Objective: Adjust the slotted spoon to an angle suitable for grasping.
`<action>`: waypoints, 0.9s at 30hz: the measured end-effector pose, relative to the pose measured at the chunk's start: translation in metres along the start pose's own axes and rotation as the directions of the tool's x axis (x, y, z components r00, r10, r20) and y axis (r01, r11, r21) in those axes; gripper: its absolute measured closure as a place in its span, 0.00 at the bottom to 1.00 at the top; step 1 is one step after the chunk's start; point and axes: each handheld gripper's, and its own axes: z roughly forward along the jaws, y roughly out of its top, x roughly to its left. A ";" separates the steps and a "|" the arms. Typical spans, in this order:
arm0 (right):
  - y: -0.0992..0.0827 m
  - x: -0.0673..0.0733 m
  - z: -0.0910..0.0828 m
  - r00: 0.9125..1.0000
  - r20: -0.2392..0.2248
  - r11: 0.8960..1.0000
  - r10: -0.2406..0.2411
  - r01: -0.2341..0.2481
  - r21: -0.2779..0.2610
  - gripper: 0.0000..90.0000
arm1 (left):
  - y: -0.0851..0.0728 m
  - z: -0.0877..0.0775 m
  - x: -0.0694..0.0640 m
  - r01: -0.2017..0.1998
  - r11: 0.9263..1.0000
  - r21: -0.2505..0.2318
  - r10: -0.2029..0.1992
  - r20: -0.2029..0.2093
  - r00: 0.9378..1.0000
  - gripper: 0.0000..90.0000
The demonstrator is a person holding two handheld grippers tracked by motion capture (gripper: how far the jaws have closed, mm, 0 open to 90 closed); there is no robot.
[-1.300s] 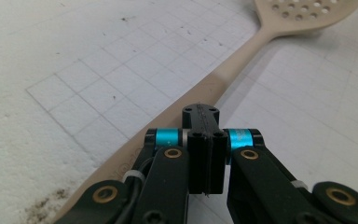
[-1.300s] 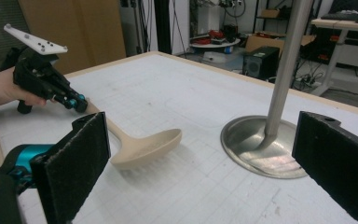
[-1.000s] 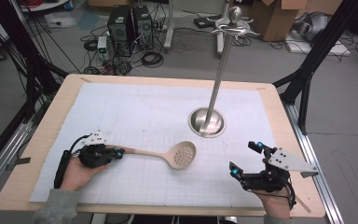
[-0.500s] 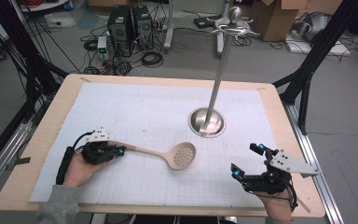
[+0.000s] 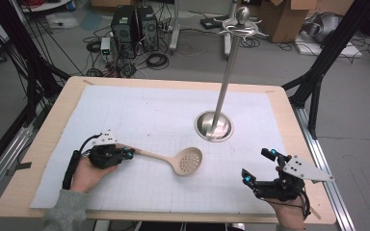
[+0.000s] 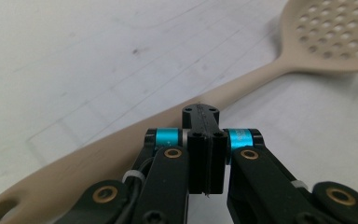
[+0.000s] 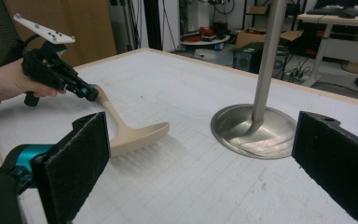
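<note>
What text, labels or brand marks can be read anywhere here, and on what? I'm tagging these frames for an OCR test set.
No readable text.
Slotted spoon: no marking seen.
Left hand-held gripper: nothing legible on its cyan bands or black jaws.
Right hand-held gripper: pads blank.
Metal stand: unmarked.
Cardboard boxes on the floor: any print is too small and blurred to read.

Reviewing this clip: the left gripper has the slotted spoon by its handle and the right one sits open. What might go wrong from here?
1. The left gripper pinches the slotted spoon far up its handle, away from the perforated bowl, so the spoon may pivot or slip when lifted.
2. The metal stand rises tall on a small round base just beyond the spoon; a swing that way might knock it.
3. The right gripper, jaws wide apart, gives no support.
</note>
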 end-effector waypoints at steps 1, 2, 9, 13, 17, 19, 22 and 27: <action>0.000 0.000 0.000 1.000 -0.002 1.000 0.000 0.000 0.002 0.03 | 0.002 0.003 -0.005 -0.001 1.000 -0.008 0.001 0.015 1.000 1.00; 0.000 0.000 0.000 1.000 -0.001 1.000 0.002 -0.002 0.002 0.03 | 0.004 0.006 -0.009 -0.007 1.000 -0.006 0.008 0.022 1.000 1.00; 0.001 0.000 -0.001 1.000 -0.005 1.000 0.001 -0.001 -0.012 0.03 | 0.019 0.034 -0.030 -0.012 1.000 0.000 0.012 0.040 0.999 1.00; 0.001 -0.002 0.000 1.000 -0.009 1.000 0.009 -0.009 -0.012 0.03 | 0.031 0.049 -0.039 -0.031 0.999 0.008 0.031 0.045 0.998 1.00; 0.000 -0.004 0.002 1.000 -0.010 1.000 0.008 -0.009 -0.012 0.03 | 0.037 0.064 -0.044 -0.017 1.000 0.014 0.016 0.033 0.999 1.00; 0.001 -0.004 0.002 1.000 -0.011 1.000 0.007 -0.007 -0.014 0.03 | 0.037 0.071 -0.046 -0.009 1.000 0.013 0.008 0.033 0.999 1.00; 0.002 -0.003 0.000 1.000 -0.012 1.000 0.010 -0.011 -0.020 0.03 | 0.037 0.080 -0.048 -0.011 1.000 0.029 0.010 0.035 0.999 1.00; 0.003 -0.003 -0.002 1.000 -0.008 1.000 0.008 -0.008 -0.030 0.03 | 0.041 0.093 -0.056 -0.029 0.998 0.057 0.026 0.046 0.999 1.00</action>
